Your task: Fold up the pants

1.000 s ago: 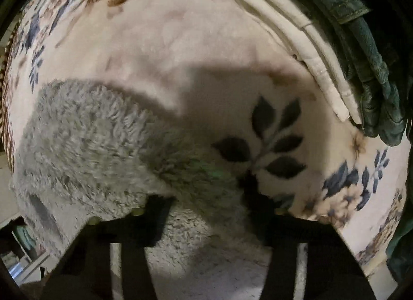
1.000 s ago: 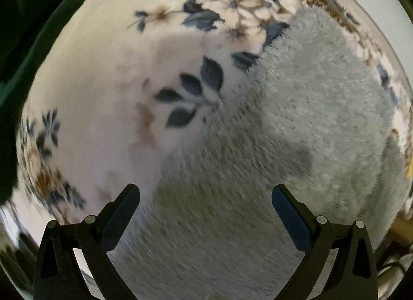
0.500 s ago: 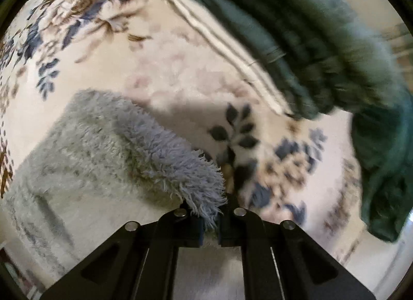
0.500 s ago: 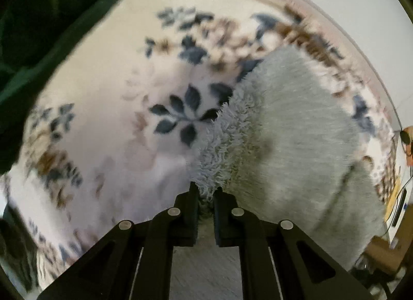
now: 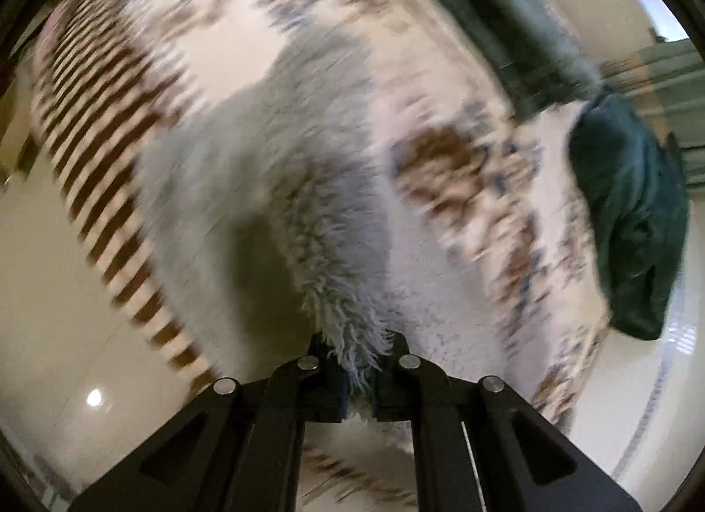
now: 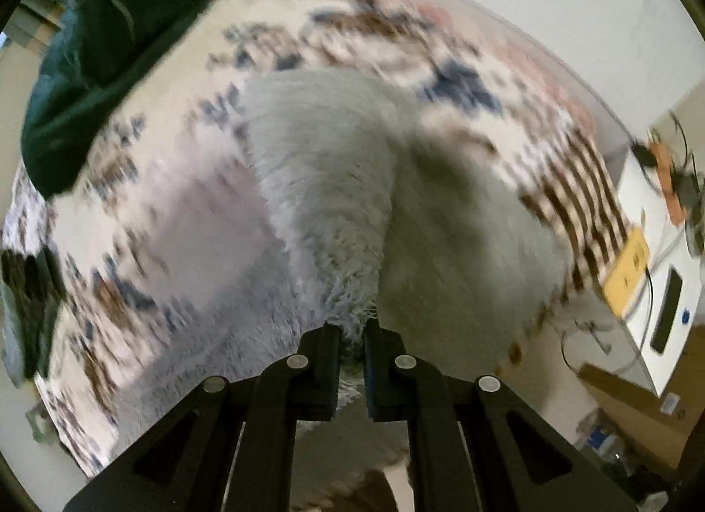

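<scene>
The fluffy grey pants hang from both grippers above a floral bedspread. My left gripper is shut on a shaggy edge of the pants, lifted well off the bed. My right gripper is shut on another edge of the same pants, also lifted. The cloth drapes down from each grip onto the bedspread. Both views are motion-blurred.
Dark green garments lie at the bed's right side, also seen at top left in the right wrist view. A white desk with a yellow item and cables stands right of the bed. Pale floor lies beside the bed.
Both grippers closed on the pants' edges a second ago and have since lifted them high off the bed, pulling the cloth up; the view now takes in the whole bed and floor.
</scene>
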The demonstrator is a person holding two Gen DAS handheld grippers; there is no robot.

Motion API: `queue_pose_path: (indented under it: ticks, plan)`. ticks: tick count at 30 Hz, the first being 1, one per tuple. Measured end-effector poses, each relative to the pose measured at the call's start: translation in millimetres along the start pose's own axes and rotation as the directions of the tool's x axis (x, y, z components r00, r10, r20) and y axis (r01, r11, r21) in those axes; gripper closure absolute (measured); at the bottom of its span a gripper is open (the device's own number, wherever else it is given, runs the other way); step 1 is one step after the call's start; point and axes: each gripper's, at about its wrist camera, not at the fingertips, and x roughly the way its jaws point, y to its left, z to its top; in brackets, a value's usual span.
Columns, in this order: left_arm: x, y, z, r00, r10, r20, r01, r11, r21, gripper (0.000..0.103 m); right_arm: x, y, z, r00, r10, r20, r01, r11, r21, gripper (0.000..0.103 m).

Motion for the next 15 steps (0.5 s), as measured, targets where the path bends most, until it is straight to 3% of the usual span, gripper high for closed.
queue_pose_path:
  ticks: [4, 8, 9, 10, 12, 14, 15]
  plan:
    - [39.1, 50.2, -23.4, 0.996, 0.085, -0.026, -0.086, 0.996, -0.029, 0.099, 31.7, -37.4, -31.8, 0.998, -0.051, -0.046, 0.051, 0.999, -0.006, 0.094]
    - [73.7, 77.6, -27.7, 0.995, 0.063, -0.076, -0.072, 0.99, -0.118, 0.096, 66.2, -57.2, -42.7, 0.989, -0.067, -0.134, 0.067, 0.998, -0.007, 0.09]
    - [72.0, 80.6, -28.0, 0.997, 0.04, -0.065, -0.049, 0.989, -0.142, 0.095, 70.8, -61.5, -44.8, 0.986, -0.054, -0.159, 0.054, 0.999, -0.005, 0.079]
    - [67.7, 82.4, -30.0, 0.998, 0.036, -0.053, -0.043, 0.989, -0.14, 0.094, 72.1, -64.3, -45.6, 0.983, -0.045, -0.181, 0.045, 0.999, -0.006, 0.057]
    - [52.6, 72.9, -30.5, 0.999, 0.041, -0.009, -0.042, 0.995, -0.094, 0.092, 62.3, -69.6, -49.3, 0.984, -0.034, -0.176, 0.033, 0.999, -0.012, 0.034]
    - [37.0, 62.5, -33.6, 0.995, 0.088, 0.046, -0.087, 0.996, -0.025, 0.068, 45.1, -69.7, -52.4, 0.989, -0.045, -0.138, 0.036, 0.997, -0.062, 0.033]
    - [29.0, 50.2, -33.8, 0.991, 0.107, 0.083, -0.11, 0.993, 0.032, 0.043, 36.0, -66.9, -52.1, 0.992, -0.064, -0.112, 0.053, 0.994, -0.096, 0.032]
